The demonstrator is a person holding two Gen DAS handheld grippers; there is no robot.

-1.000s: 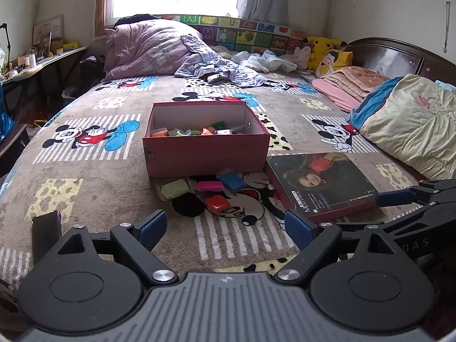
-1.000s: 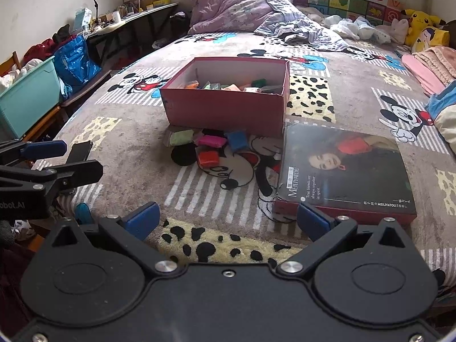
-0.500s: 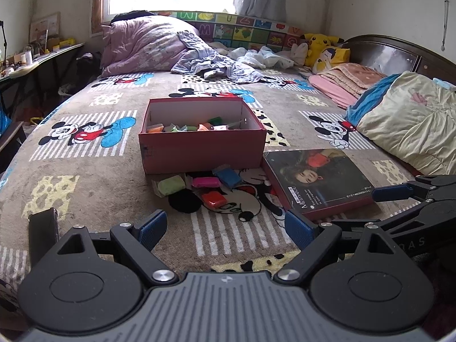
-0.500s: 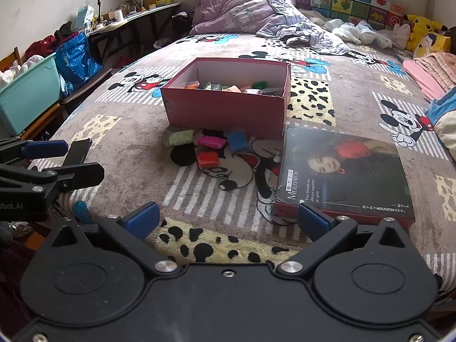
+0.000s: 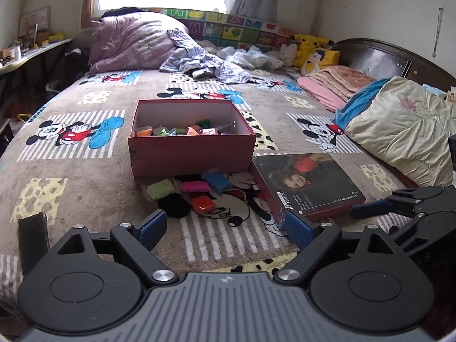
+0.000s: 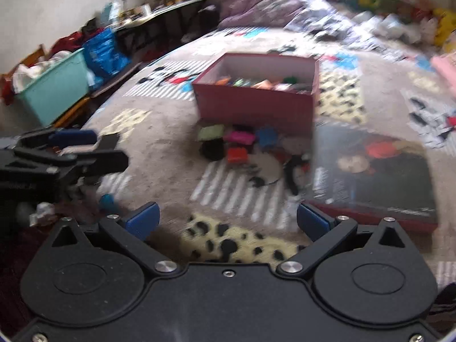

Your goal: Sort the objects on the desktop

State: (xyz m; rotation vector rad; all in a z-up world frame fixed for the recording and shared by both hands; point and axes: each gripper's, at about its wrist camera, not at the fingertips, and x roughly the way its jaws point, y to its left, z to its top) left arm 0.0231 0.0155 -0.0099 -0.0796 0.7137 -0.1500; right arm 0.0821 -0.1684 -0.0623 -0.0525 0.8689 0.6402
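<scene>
A red cardboard box (image 5: 193, 154) (image 6: 256, 105) with several coloured clay packs inside stands on the bed. In front of it lie a green pack (image 5: 159, 188) (image 6: 211, 131), a pink pack (image 5: 195, 186) (image 6: 238, 136), a blue pack (image 5: 218, 179) (image 6: 266, 137) and a red pack (image 5: 203, 203) (image 6: 237, 154). A dark book (image 5: 307, 183) (image 6: 373, 179) lies right of them. My left gripper (image 5: 225, 226) is open and empty, short of the packs. My right gripper (image 6: 228, 221) is open and empty, near the bed's front edge.
A black phone (image 5: 32, 235) lies at the bed's front left. Pillows and folded blankets (image 5: 399, 131) fill the right side, a quilt (image 5: 134, 42) the far end. A teal bin (image 6: 54, 91) and a cluttered desk (image 6: 159, 11) stand left of the bed.
Both grippers have moved forward toward the box and packs, still open. The right wrist view now shows motion blur and has swung a little to the left.
</scene>
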